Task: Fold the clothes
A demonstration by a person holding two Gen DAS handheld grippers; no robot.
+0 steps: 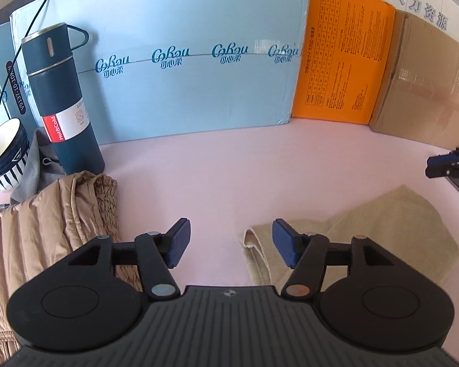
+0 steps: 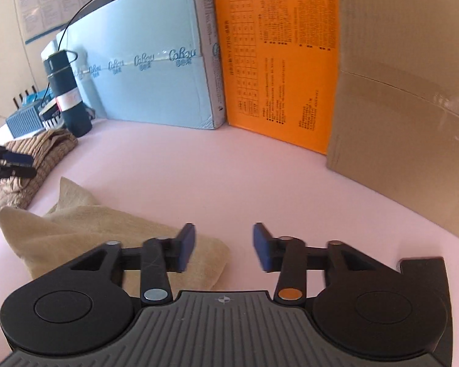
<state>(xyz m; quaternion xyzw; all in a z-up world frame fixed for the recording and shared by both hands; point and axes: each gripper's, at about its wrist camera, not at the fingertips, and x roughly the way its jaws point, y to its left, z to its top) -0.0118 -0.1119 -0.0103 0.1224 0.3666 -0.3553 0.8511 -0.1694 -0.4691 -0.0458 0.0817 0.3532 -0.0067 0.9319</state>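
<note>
Nearest, our left gripper [image 1: 228,241] hangs with fingers wide, gripping nothing, over bare pink table [image 1: 244,168] at bottom centre. Our right gripper [image 2: 225,246] is likewise wide and empty. The beige cloth [image 1: 382,229] lies folded at lower right of the left view, between both grippers, likely set down there as done. The tan garment [image 1: 46,229] sits bunched at lower left, probably next. Further back, flask [image 1: 61,98] and boxes [image 1: 183,61] line the table's far edge.

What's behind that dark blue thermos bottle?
Behind the thermos stands a light blue box, with a black cable hanging past the lid. The stretch of box directly behind the bottle is hidden.
</note>
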